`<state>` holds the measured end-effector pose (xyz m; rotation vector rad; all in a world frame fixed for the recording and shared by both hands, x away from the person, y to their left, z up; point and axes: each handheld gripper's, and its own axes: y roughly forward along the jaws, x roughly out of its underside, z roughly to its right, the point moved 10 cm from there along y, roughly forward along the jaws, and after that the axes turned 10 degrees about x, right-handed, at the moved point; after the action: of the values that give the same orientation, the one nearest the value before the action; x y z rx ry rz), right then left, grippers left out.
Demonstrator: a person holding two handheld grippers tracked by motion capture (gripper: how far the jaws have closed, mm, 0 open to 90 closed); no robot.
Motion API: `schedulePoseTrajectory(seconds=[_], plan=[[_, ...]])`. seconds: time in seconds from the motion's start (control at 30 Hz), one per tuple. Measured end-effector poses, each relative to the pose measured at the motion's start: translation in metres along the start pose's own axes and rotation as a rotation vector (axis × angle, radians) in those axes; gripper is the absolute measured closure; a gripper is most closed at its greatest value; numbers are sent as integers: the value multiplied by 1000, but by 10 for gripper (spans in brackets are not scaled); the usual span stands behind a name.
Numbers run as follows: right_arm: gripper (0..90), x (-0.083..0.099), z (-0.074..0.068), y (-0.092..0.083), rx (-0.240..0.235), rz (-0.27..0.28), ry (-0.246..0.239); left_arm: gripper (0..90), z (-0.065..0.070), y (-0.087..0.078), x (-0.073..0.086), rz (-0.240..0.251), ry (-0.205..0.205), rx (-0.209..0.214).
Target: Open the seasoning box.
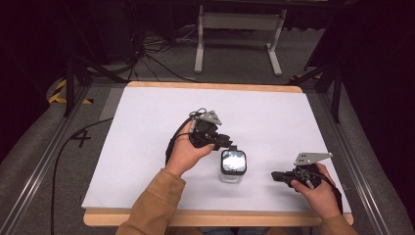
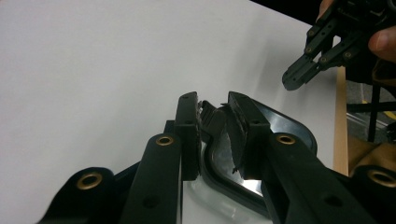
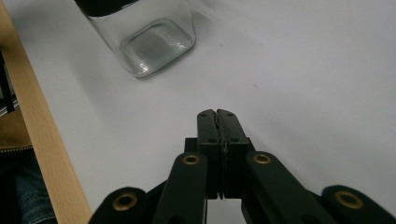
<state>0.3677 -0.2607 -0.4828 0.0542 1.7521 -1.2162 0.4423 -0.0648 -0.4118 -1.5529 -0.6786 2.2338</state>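
While the left claw (image 2: pixel 212 109) pinches the tab on the jar's lid (image 2: pixel 275 126), the jar (image 1: pixel 232 166) between both claws, the empty right claw (image 3: pixel 218 116) sits fully closed; next likely unlatching.

The high view looks forward and down from above the person's side, taking in the whole white-covered, wood-edged worktop (image 1: pixel 147 127) from well back. The left gripper view sits very close behind its own black fingers (image 2: pixel 187 135), facing low across the worktop; just beyond their tips lies the black-rimmed top of the clear square glass jar (image 2: pixel 289 128). The right gripper view looks steeply down along its black fingers (image 3: pixel 208 130). All three share that jar (image 3: pixel 149 42) (image 1: pixel 233 166) and the white surface around it.
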Motion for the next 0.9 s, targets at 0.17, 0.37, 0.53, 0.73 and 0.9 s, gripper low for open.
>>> schedulePoseTrajectory(seconds=[0.17, 0.37, 0.53, 0.73, 0.9], plan=[[898, 1, -2, -1, 3, 4, 1, 754, -6, 10, -1, 16, -27, 5], [897, 4, -1, -4, 6, 7, 12, 775, -11, 16, 1, 11, -44, -1], [896, 4, -1, -4, 7, 8, 3, 827, -13, 20, 2, 6, -49, -14], [895, 3, -5, 0, 0, 6, -8, 858, -15, 19, 3, 14, -54, -40], [894, 2, -9, 4, -4, -1, -23, 867, -14, 20, 3, 21, -68, -18]])
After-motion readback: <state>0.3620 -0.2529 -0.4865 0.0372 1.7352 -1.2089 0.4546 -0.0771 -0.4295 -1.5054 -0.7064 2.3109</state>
